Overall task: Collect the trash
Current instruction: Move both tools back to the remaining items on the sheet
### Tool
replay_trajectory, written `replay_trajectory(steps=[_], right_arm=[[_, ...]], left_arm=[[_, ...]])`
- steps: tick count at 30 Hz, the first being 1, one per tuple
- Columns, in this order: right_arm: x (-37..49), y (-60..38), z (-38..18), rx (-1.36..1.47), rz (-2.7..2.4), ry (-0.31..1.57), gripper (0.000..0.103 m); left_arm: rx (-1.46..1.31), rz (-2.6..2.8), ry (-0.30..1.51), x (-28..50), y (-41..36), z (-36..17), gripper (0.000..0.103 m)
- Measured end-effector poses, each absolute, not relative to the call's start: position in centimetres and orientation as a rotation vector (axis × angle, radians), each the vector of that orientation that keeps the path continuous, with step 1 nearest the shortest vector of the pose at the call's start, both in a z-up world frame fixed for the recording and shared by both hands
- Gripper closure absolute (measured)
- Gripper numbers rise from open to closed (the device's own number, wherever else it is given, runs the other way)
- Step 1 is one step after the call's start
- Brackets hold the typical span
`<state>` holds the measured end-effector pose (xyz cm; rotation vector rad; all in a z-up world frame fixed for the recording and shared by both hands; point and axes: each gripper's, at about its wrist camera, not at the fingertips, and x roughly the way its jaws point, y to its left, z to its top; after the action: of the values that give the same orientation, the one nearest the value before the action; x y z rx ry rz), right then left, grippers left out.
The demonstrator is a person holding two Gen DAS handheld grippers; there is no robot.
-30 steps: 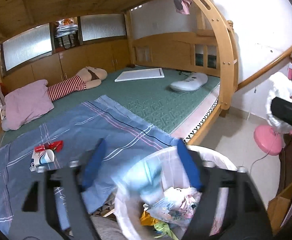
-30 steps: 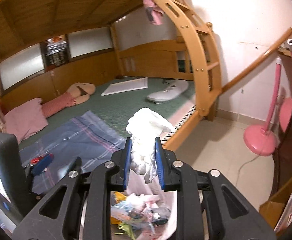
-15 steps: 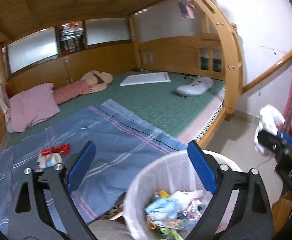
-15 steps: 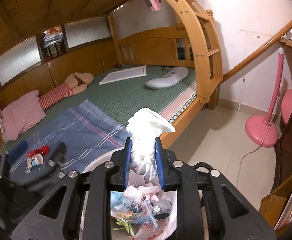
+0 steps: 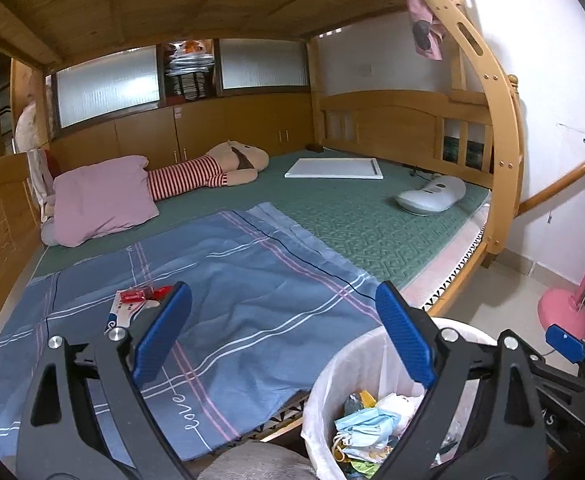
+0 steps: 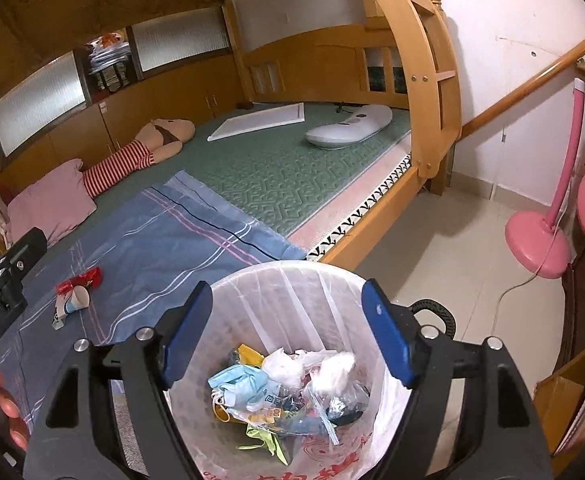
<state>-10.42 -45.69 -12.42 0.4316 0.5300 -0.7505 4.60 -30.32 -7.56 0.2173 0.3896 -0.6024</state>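
White crumpled tissue (image 6: 334, 372), pinched a second ago between the blue pads of the right hand-held gripper (image 6: 288, 334), now lies on top of the heap inside the lined trash bin (image 6: 292, 276), beside a blue face mask (image 6: 238, 384) and other wrappers. The right hand-held gripper hangs directly over the bin's mouth with its jaws opening and nothing left between them; the wad is released.

That drop closes out one piece of rubbish. More is left: on the blue striped sheet (image 5: 228, 280) of the lower bunk, well apart from the bin, a small paper cup (image 6: 77, 299) lies on its side touching a red wrapper (image 6: 80, 279) and a flat printed packet (image 5: 122, 316).

The left hand-held gripper (image 5: 284, 336) has swung away from the bin since a second ago and now faces across the bed, its jaws spread wide and empty, the left pad just in front of that little pile. By the look of it, the cup and wrappers are the next pickup.

Farther back on the green mat (image 5: 352, 220) rest a pink pillow (image 5: 100, 196), a striped plush doll (image 5: 212, 168), a white board (image 5: 334, 168) and a white device (image 5: 430, 196), none of them obviously trash.
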Motion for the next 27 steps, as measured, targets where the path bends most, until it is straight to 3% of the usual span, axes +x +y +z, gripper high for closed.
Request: replay_trajectory(steps=[12,27], right_arm=[[-6.1,-43.6,-12.0,0.404,-0.613,0.552,0.026],[17.3,-33.4,-15.6,0.346,-0.134,0.751,0.026]], left_arm=[[0.215,-0.543,0.394,5.4,-24.3,-8.3,0.010],[0.124,-0.178,0.518,15.0,-8.4,-11.1,0.010]])
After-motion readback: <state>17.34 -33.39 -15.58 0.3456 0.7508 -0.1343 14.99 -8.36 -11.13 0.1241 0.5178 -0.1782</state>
